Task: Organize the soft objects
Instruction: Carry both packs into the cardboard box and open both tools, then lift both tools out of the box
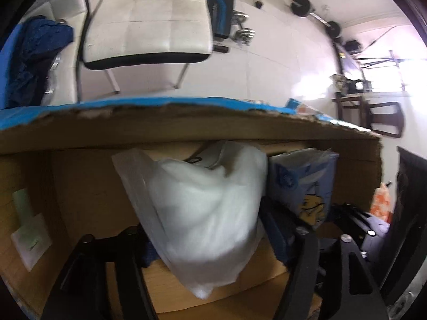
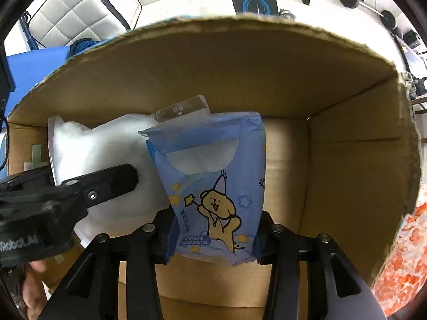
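Observation:
My left gripper [image 1: 213, 242] is shut on a clear plastic bag of white stuffing [image 1: 205, 208] and holds it inside a cardboard box [image 1: 186, 130]. My right gripper [image 2: 213, 232] is shut on a blue tissue pack with a cartoon bear [image 2: 213, 186], upright inside the same box [image 2: 333, 85], right beside the white bag [image 2: 106, 144]. The tissue pack also shows in the left wrist view [image 1: 304, 181], to the right of the bag. The left gripper's black finger [image 2: 106, 184] shows pressing the bag in the right wrist view.
A white padded chair [image 1: 149, 21] stands beyond the box. Blue cloth [image 1: 34, 53] lies at the far left. Dumbbells [image 1: 242, 32] and a barbell [image 1: 317, 16] lie on the floor. An orange-and-white patterned bag [image 2: 400, 261] sits just outside the box's right wall.

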### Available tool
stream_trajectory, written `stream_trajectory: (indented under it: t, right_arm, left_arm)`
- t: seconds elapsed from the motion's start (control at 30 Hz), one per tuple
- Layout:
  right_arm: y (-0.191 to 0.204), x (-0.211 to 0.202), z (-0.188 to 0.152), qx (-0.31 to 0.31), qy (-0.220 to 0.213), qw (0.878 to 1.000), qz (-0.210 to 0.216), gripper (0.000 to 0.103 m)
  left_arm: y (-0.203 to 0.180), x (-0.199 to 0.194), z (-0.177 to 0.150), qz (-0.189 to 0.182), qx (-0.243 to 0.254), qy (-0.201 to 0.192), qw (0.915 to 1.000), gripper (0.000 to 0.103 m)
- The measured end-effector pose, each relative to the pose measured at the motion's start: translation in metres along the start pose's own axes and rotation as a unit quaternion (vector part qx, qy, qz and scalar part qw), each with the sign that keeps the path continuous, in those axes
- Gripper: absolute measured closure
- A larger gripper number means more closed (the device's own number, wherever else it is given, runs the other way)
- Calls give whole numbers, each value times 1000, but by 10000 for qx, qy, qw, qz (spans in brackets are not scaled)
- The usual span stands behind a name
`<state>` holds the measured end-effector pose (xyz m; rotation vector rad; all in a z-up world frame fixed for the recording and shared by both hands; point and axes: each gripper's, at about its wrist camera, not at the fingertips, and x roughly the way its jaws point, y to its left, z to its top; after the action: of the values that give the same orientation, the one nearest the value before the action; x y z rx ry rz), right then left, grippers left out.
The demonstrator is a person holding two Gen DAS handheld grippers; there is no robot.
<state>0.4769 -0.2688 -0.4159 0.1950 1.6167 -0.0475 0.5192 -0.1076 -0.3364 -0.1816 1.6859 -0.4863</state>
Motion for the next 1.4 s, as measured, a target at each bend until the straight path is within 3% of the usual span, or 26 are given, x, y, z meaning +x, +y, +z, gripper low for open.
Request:
stream_trajectory:
  t: [0.27,0.4,0.47,0.53,0.67,0.93,1.1,1.23,1.4]
  right_arm:
    - [2,-2,-1,-79,-29,9999,60,32]
    - [3,-13,-3,-38,-89,9999,128,29]
    - [4,-19,-7,-46,-142,9998,157,27]
    - [10,-26,-15,-108,-168,9997,104,25]
    - [18,-39,-42,-131,-249,9996,9,5]
    - [30,-65,-108,-163,-619,9974,-338,4]
    - [41,-95,-153,-103,-953,9951,-241,4]
    - [24,-128,-173,-23,-1238,9921,-203,4]
    - [31,-163,-207,-19,-1540,9878,-241,4]
  left_arm:
    - [-2,-16,-13,596,88,-99,9981,32]
    - [-3,-33,-21,743,74,-319,9967,20]
    - [-2,-47,-28,829,93,-517,9952,19]
    - [-3,-55,-32,945,118,-644,9934,6]
    - [-4,-75,-57,1248,153,-1066,9863,4]
    - [-10,-101,-115,1567,231,-1675,9731,3]
    - [-22,-124,-160,1787,282,-2072,9614,3]
    - [-27,-143,-189,1824,235,-2293,9558,3]
    - [-35,-162,-224,1857,222,-2549,9487,3]
